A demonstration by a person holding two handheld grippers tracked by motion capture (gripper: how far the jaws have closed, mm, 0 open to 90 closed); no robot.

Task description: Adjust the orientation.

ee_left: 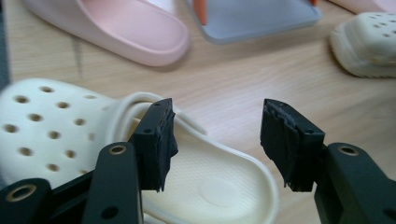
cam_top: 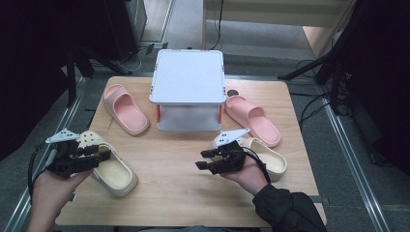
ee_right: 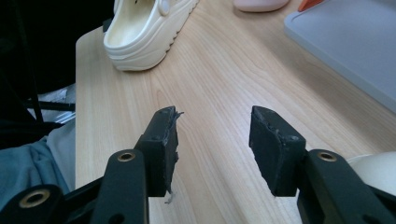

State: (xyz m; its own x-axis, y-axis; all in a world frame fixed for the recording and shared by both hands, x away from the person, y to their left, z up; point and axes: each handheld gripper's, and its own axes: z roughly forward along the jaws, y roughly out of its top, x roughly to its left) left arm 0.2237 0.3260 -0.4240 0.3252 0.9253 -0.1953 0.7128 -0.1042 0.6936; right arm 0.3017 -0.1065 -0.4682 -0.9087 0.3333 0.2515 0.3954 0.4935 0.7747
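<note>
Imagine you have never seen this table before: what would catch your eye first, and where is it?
The white two-tier rack stands at the table's far middle, flanked by a pink slide sandal on its left and another on its right. Nearer the person, two cream perforated clogs lie at the sides: the left gripper hangs open over the left clog, and the right gripper is open beside the right clog.

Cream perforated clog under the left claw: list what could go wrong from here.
1. The left claw stands open over the cream perforated foam clog, one jaw above its inner wall; closing may pinch just that soft rim, which could slip out.
2. The pink foam slide sandal lies close behind; a lifted clog may knock it.
3. The right claw hovers open mid-table and might cross the path to the white two-tier rack.
</note>
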